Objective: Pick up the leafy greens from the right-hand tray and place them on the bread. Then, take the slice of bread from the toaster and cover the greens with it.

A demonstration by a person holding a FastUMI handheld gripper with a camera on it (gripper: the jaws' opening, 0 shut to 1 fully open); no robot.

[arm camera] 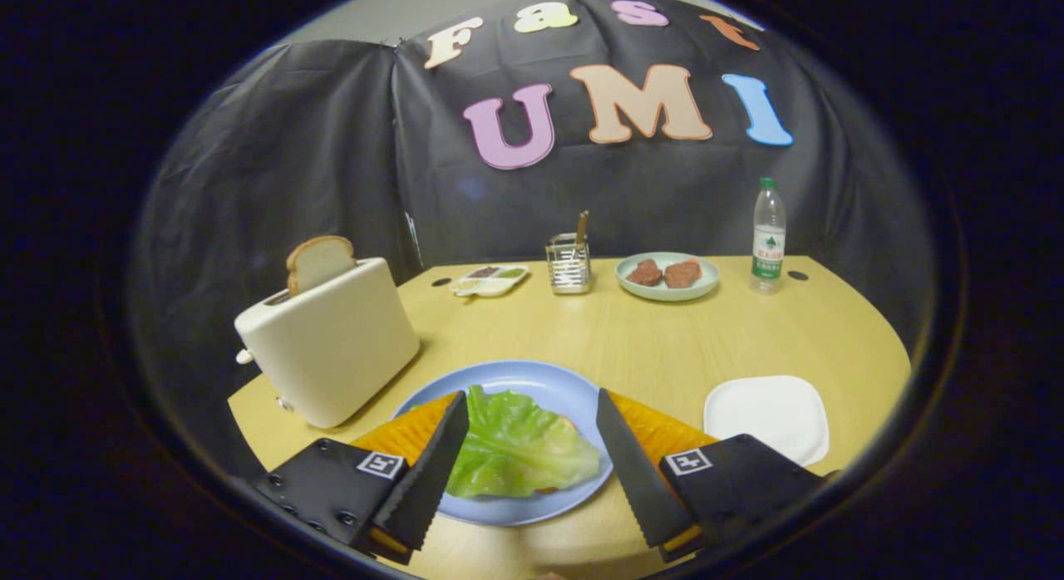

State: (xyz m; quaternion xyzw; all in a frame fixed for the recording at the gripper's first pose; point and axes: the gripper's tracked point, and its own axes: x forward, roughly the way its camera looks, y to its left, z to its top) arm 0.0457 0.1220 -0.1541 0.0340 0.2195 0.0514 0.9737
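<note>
While tool [532,447] gapes, wooden table [632,339], black cloth wall [332,164]

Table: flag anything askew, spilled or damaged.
Nothing stands out. The leafy greens lie on the blue plate between the open gripper's fingers; the bread slice leans slightly in the toaster.

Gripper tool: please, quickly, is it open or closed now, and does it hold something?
Tool: open, holding nothing; its fingers stand wide apart on either side of the lettuce leaf, which lies on the blue plate.
</note>
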